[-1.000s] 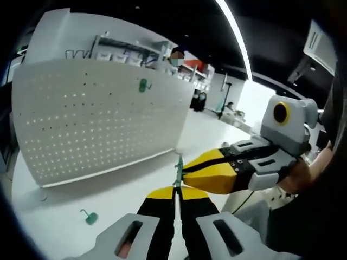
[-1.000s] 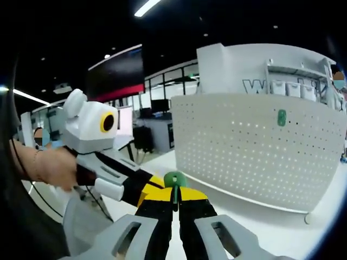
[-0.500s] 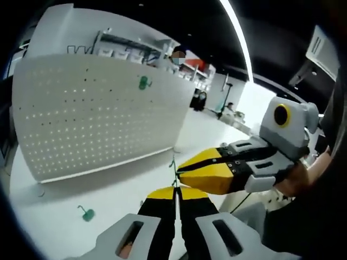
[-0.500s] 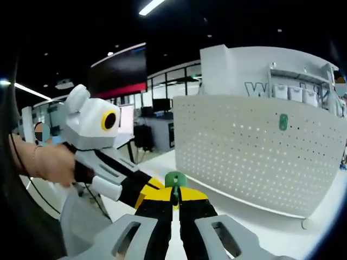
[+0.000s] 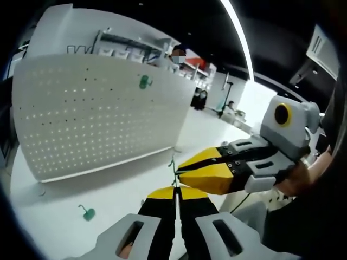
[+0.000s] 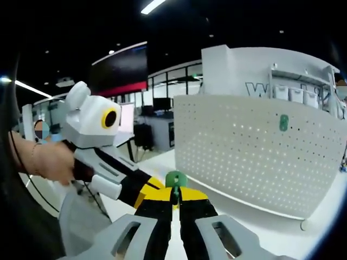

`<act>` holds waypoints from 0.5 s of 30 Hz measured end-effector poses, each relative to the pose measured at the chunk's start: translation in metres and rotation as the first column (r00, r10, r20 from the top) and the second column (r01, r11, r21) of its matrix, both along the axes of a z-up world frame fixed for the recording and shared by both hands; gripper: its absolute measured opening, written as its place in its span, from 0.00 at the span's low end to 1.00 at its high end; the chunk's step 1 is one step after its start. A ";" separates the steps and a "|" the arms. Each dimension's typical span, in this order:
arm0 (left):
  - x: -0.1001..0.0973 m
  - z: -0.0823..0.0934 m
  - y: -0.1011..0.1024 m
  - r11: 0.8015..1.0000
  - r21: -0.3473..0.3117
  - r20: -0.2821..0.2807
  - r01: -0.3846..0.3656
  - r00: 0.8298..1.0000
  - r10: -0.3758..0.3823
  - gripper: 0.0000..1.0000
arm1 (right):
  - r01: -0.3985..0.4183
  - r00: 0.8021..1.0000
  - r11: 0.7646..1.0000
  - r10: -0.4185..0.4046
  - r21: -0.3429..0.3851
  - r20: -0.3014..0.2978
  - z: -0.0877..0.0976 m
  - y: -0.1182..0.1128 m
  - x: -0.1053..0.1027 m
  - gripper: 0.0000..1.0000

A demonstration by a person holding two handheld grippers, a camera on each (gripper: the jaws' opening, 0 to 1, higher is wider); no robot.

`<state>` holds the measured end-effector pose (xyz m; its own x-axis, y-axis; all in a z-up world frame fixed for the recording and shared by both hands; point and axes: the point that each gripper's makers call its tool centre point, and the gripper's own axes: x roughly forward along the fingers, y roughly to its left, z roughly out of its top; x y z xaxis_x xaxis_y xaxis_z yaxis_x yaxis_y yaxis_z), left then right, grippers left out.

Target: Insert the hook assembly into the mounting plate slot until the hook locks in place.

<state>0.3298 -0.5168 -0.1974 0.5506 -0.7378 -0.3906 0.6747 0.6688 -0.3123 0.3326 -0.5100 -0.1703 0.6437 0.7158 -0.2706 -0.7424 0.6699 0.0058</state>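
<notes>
Both grippers, left and right, clench one green hook; the pegboard stands well ahead, across the counter.

Legible text is scarce. In the right gripper view, large dark raised lettering stands on the white wall behind the perforated panel; the first letter reads "W", and the rest is cut off by a shelf. In the left gripper view the same lettering appears, too blurred to read. No labels, brands or numbers can be read elsewhere.
</notes>
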 end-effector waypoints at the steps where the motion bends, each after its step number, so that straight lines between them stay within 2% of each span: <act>1: 0.001 0.000 0.001 1.000 -0.007 -0.004 -0.006 1.000 0.006 0.01 | 0.004 1.000 1.000 -0.004 0.004 0.005 0.001 0.000 0.001 0.03; 4: 0.002 0.002 0.002 0.999 -0.039 -0.019 -0.017 1.000 0.016 0.01 | 0.005 1.000 1.000 -0.005 0.005 0.004 0.002 -0.001 0.001 0.03; 15: 0.004 0.001 0.004 0.999 -0.027 -0.020 -0.030 0.999 0.030 0.01 | -0.002 1.000 1.000 0.002 0.010 -0.002 0.003 0.000 -0.002 0.05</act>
<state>0.3337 -0.5124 -0.1964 0.5650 -0.7317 -0.3813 0.6480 0.6796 -0.3440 0.3310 -0.5105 -0.1676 0.6414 0.7201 -0.2649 -0.7441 0.6679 0.0141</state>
